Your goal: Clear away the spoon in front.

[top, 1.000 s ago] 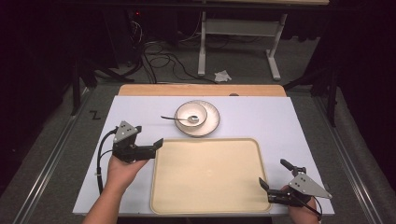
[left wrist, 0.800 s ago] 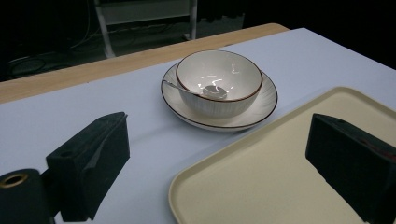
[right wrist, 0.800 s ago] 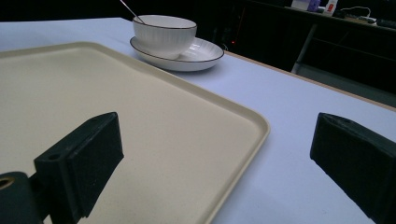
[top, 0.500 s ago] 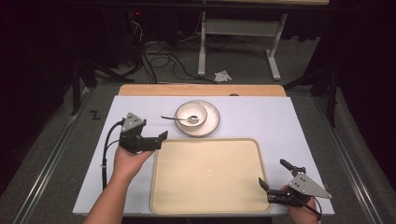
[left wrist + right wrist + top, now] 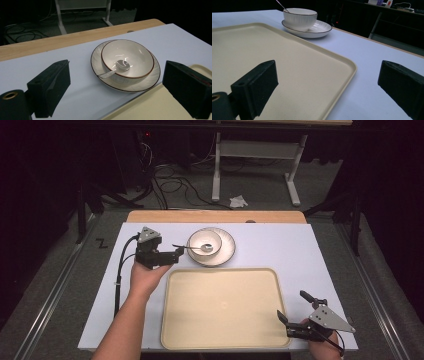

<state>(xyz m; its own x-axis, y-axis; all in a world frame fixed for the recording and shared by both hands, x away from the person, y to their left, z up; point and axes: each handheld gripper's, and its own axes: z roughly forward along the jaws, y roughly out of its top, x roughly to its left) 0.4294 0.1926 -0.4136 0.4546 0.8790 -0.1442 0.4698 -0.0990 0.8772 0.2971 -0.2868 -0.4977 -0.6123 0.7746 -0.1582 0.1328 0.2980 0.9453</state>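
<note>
A white bowl (image 5: pixel 205 240) with a dark rim stands on a white plate (image 5: pixel 226 251) at the back middle of the table. A metal spoon (image 5: pixel 189 247) lies in the bowl, its handle pointing left over the rim. My left gripper (image 5: pixel 176 256) is open just left of the plate, close to the spoon handle. In the left gripper view the bowl (image 5: pixel 136 53), spoon (image 5: pixel 121 65) and plate (image 5: pixel 151 78) sit ahead between the open jaws. My right gripper (image 5: pixel 291 306) rests open at the right front corner of the cream tray (image 5: pixel 222 307), holding nothing.
The tray (image 5: pixel 274 57) is bare and takes up the front middle of the pale table sheet (image 5: pixel 310 250). A wooden strip (image 5: pixel 215 216) runs along the table's far edge. Beyond it are cables and a desk frame on the dark floor.
My left gripper has moved forward and to the right, from beside the tray's left corner up to the spoon handle. The right gripper has stayed put.
</note>
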